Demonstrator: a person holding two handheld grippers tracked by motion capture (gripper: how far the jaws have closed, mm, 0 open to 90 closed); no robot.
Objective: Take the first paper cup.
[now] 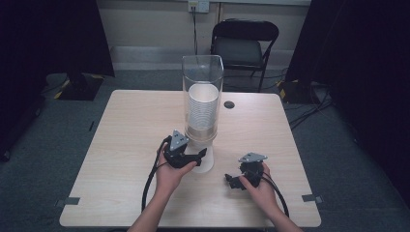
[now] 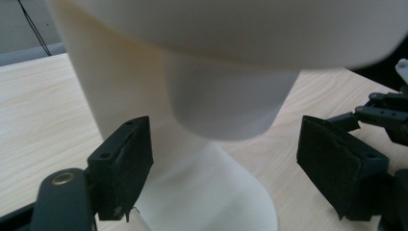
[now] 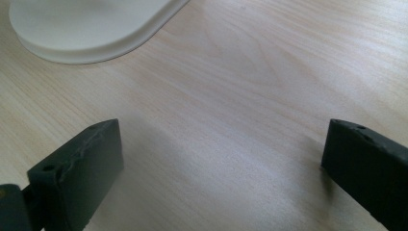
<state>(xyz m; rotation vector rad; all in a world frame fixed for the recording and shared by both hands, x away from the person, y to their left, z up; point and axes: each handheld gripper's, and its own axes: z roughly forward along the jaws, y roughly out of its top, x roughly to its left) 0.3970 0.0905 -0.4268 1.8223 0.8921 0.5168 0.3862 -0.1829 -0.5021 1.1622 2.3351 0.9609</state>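
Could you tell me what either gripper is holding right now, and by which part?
Nothing: the left gripper is open below the dispenser's bottom cup; the right gripper is open.

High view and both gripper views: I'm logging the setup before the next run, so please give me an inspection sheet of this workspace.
Surface: light wooden table, with a dark round cap set in it near the far edge.
Job's things: clear cup dispenser on a white base; a stack of white cups inside; the bottom cup pokes out below.
Clutter: nothing seen.
Grippers: left tool open at the dispenser's foot, the bottom cup between its jaws but not touched; right tool open over bare wood.
Cables: a black cable trails from the left tool; floor cables at right.
Surroundings: folding chair, dark curtains, wall socket.
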